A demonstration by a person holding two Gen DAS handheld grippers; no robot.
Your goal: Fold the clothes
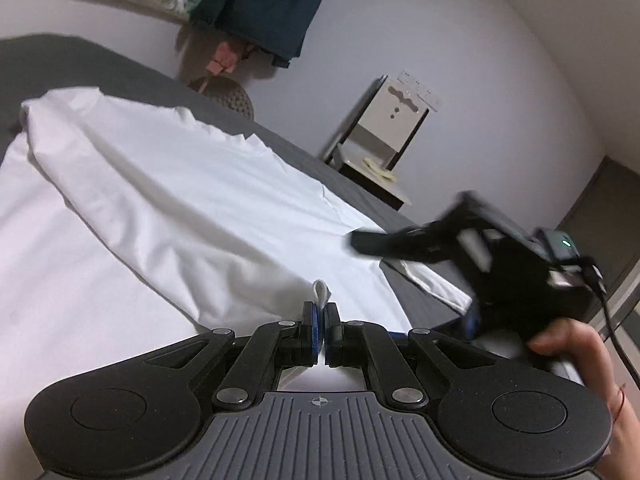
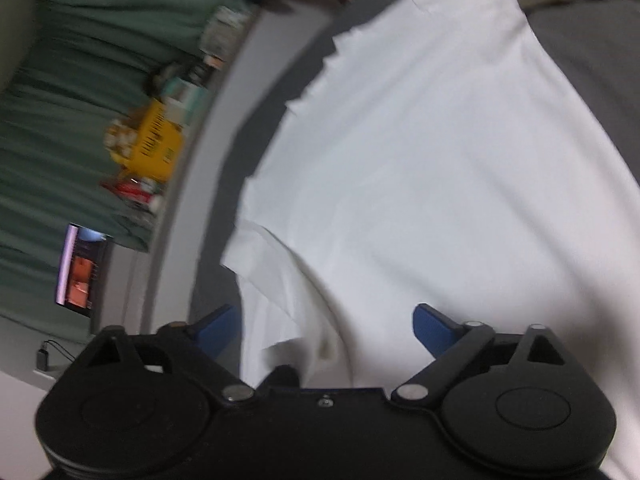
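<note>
A white garment (image 1: 168,200) lies spread over a dark grey bed (image 1: 100,64), with one long fold raised across its middle. My left gripper (image 1: 323,312) is shut on a small pinch of the white cloth, which sticks up between its blue pads. The right gripper (image 1: 372,242) appears blurred at the right of the left wrist view, held by a hand (image 1: 576,352), its finger lying over the garment's edge. In the right wrist view the right gripper (image 2: 326,328) stands wide open over the white garment (image 2: 420,160), cloth lying between its blue pads (image 2: 434,326) but not pinched.
A grey wall and a small bedside cabinet (image 1: 384,144) stand beyond the bed. Dark clothes (image 1: 256,4) hang at the top. A shelf with a yellow box (image 2: 154,140), green curtain (image 2: 72,100) and a lit screen (image 2: 80,268) lie left in the right wrist view.
</note>
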